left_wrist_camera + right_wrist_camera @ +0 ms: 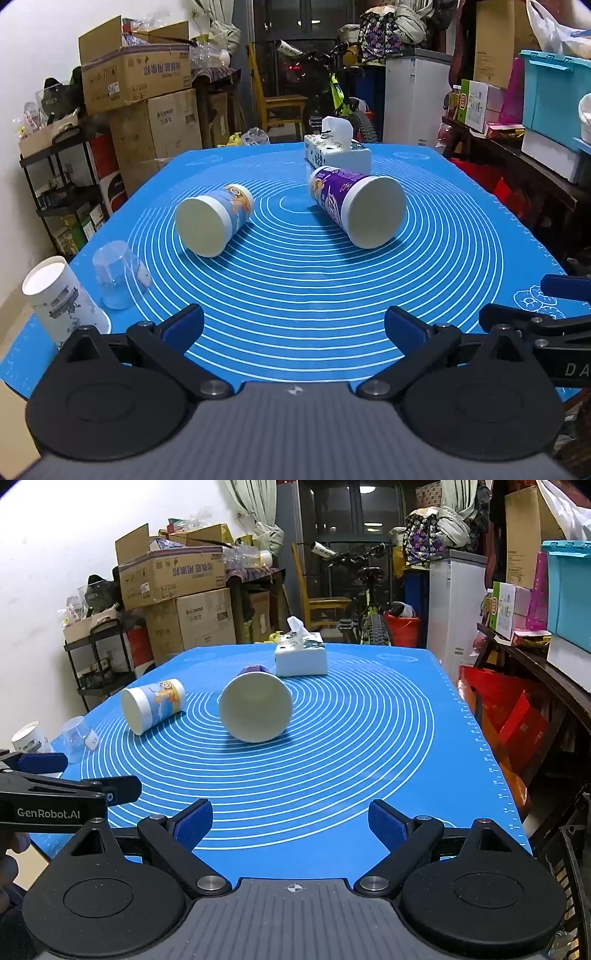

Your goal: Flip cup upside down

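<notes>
Both tools I'm driving gape wide and hold nothing: left gripper (293, 328), then right gripper (290, 825). On the mat (295, 295), the blue cup (214, 219) and purple cup (356, 205) lie sideways, mouths toward me; my right view hides most of the purple print.

My left gripper (293, 330) and right gripper (290, 825) are matt black plastic with ribbed blue pads (194, 823) and shiny bare-metal pivot pins, both over a smooth, faintly sheeny blue mat (295, 295) that looks like silicone on the counter. At 12 o'clock lie two printed paper cups, the purple cup (351, 201) and the blue cup (218, 219), both glossy-walled with dull cream bases. At 9 o'clock stand a clear plastic cup (120, 275) and a matt white paper cup (61, 299); soft tissue tops the smooth tissue box (301, 655).
</notes>
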Motion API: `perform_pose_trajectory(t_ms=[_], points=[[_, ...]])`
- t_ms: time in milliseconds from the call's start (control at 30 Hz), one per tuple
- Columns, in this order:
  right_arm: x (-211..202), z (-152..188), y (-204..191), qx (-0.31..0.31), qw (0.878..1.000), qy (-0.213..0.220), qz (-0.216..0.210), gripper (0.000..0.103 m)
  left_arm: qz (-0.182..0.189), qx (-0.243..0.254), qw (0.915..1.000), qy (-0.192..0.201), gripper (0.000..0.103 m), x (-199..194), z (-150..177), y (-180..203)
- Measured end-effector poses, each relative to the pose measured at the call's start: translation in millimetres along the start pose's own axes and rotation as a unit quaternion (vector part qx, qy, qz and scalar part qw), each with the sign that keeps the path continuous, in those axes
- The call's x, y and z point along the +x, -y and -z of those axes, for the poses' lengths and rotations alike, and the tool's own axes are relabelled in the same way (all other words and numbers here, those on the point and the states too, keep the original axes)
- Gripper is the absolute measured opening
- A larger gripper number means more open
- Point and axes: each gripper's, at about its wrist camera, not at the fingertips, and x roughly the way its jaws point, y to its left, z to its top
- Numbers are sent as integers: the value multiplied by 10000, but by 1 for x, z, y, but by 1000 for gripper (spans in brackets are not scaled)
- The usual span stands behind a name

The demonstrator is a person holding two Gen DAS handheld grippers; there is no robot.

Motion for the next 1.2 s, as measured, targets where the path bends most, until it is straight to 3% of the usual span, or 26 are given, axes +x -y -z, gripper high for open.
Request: perform_pose_trajectory(t_ms=[1200], points=[[4, 3, -1, -29, 10000, -80, 4, 92, -43, 86, 9999, 79, 102, -1, -1, 3]])
